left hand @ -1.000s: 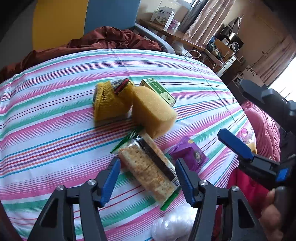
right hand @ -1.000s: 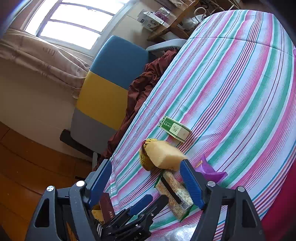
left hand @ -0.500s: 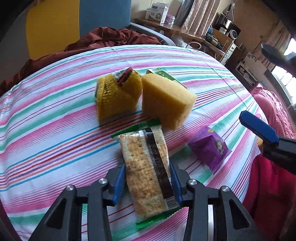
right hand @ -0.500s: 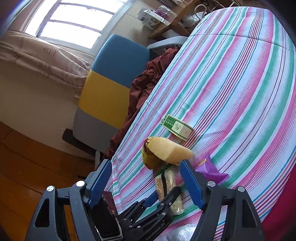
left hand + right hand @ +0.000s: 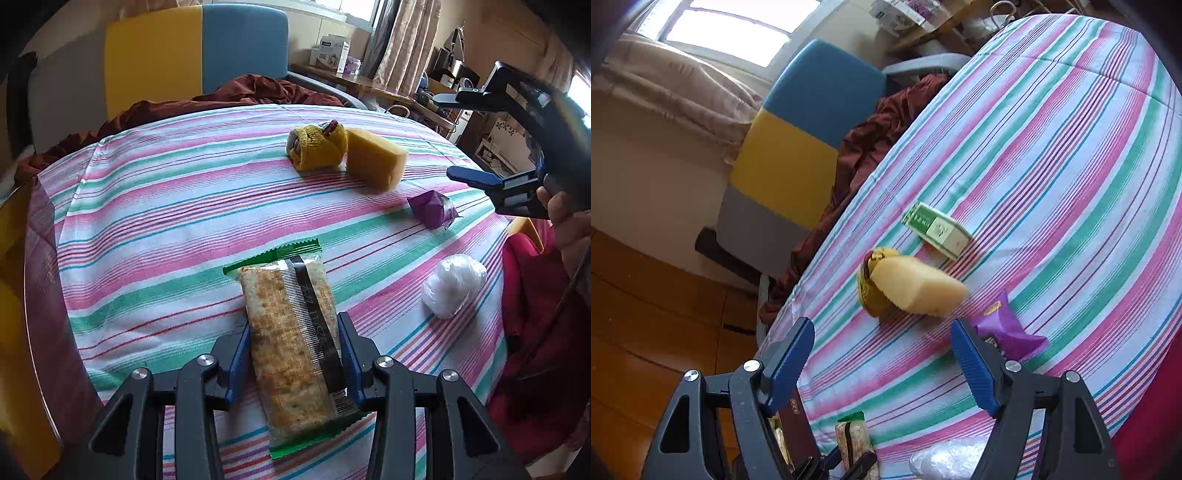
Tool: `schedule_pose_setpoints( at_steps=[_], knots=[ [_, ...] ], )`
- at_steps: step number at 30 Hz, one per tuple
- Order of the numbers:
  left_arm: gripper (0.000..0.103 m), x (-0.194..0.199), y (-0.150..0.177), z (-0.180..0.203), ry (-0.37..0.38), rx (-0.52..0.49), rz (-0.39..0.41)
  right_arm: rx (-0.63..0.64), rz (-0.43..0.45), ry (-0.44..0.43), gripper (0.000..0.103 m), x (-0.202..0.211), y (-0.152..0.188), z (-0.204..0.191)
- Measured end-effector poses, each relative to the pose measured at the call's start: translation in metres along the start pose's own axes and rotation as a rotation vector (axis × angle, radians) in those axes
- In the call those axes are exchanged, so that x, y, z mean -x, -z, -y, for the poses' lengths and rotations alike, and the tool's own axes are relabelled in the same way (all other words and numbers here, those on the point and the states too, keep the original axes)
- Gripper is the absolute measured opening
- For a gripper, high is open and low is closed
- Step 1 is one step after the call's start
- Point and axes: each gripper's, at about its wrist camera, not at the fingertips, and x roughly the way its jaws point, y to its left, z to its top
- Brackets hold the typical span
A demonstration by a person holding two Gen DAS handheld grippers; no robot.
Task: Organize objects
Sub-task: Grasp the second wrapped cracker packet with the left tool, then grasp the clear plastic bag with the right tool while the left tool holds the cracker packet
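Observation:
My left gripper (image 5: 292, 356) is shut on a cracker packet (image 5: 291, 343) with a green wrapper and holds it over the striped tablecloth (image 5: 166, 229). The packet also shows in the right wrist view (image 5: 854, 441). My right gripper (image 5: 882, 363) is open and empty above the table; it shows at the right of the left wrist view (image 5: 463, 136). On the cloth lie a yellow sponge (image 5: 375, 158), a yellow knitted item (image 5: 317, 147), a purple packet (image 5: 432, 208), a white wrapped ball (image 5: 452, 284) and a green box (image 5: 938, 230).
A blue and yellow chair (image 5: 195, 55) with a dark red cloth (image 5: 221, 99) stands behind the table. A dark red box (image 5: 48, 280) stands at the table's left edge. A wooden shelf with boxes (image 5: 332, 51) is at the back right.
My left gripper closed on the cracker packet and pulled it back toward the table's near left side, away from the sponge. My right gripper stayed open and rose slightly.

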Motion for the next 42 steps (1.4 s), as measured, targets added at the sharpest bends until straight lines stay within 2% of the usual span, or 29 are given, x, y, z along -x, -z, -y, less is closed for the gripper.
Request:
schedule_pose_setpoints(
  at_steps=[2,7,13,16,22,25,28,36,42],
  knots=[
    [0.044,-0.002,-0.003,0.001,0.007,0.013,-0.006,0.020,-0.062,0.024,0.077,-0.009,0.003,-0.004],
    [0.044,-0.002,0.002,0.008,-0.010,-0.023,0.029,0.154,-0.224,0.150,0.077,-0.024,0.021,-0.030],
    [0.044,0.000,0.003,0.003,0.020,-0.009,0.039,0.398,-0.470,0.397,0.077,-0.038,0.056,-0.059],
    [0.044,0.000,0.004,0.001,0.031,0.001,0.044,0.515,-0.501,0.571,0.077,-0.043,0.068,-0.059],
    [0.044,0.001,0.006,-0.001,0.044,0.003,0.050,0.484,-0.577,0.659,0.077,-0.064,0.078,-0.029],
    [0.044,0.001,0.006,-0.001,0.045,0.003,0.053,0.492,-0.585,0.657,0.067,-0.071,0.081,-0.020],
    [0.044,0.001,0.008,-0.001,0.041,0.004,0.062,0.515,-0.531,0.621,0.062,-0.070,0.078,-0.028],
    [0.045,0.001,0.010,0.000,0.036,0.001,0.077,0.523,-0.323,0.453,0.063,-0.094,0.070,-0.035],
    [0.045,0.001,0.013,0.002,0.021,-0.008,0.095,0.565,-0.313,0.464,0.063,-0.099,0.064,-0.043]
  ],
)
